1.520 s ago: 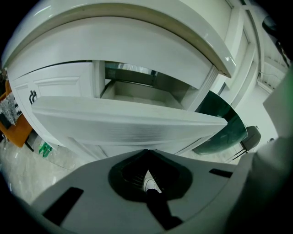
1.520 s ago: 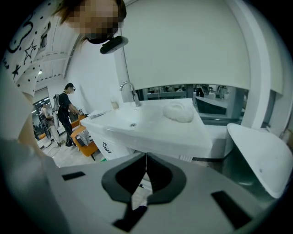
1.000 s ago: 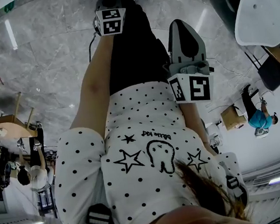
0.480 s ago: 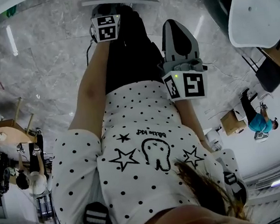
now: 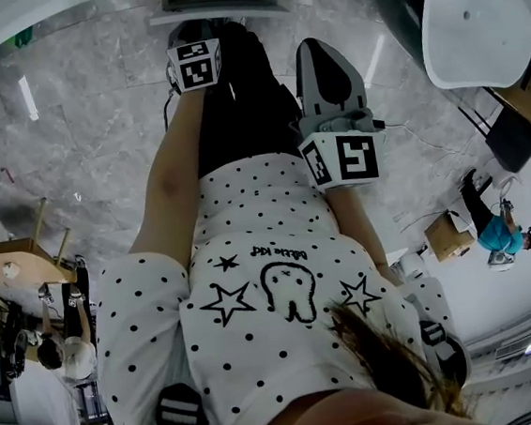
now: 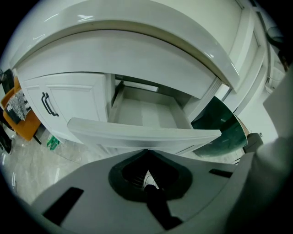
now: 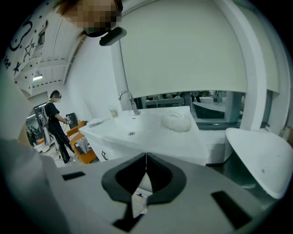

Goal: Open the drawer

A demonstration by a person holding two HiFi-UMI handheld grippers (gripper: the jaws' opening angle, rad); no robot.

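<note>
**Both claws shut, drawer open**

Both claws are closed on nothing. The left claw (image 6: 147, 151) has its jaws pressed together, with its tips just short of the drawer's front panel. The drawer (image 6: 144, 114) stands open, slid out from under the curved white tabletop (image 6: 137, 27), and its pale inside shows bare. Left of the drawer is a white cabinet door (image 6: 68, 103) with a black handle (image 6: 48, 105). Right of the drawer is a dark green glass pane (image 6: 222, 132). The right claw (image 7: 146, 156), jaws likewise together, is held back from the drawer and off to its right. It faces a white sink top with a faucet (image 7: 127, 100) and a white lump of cloth (image 7: 176, 121).
</note>
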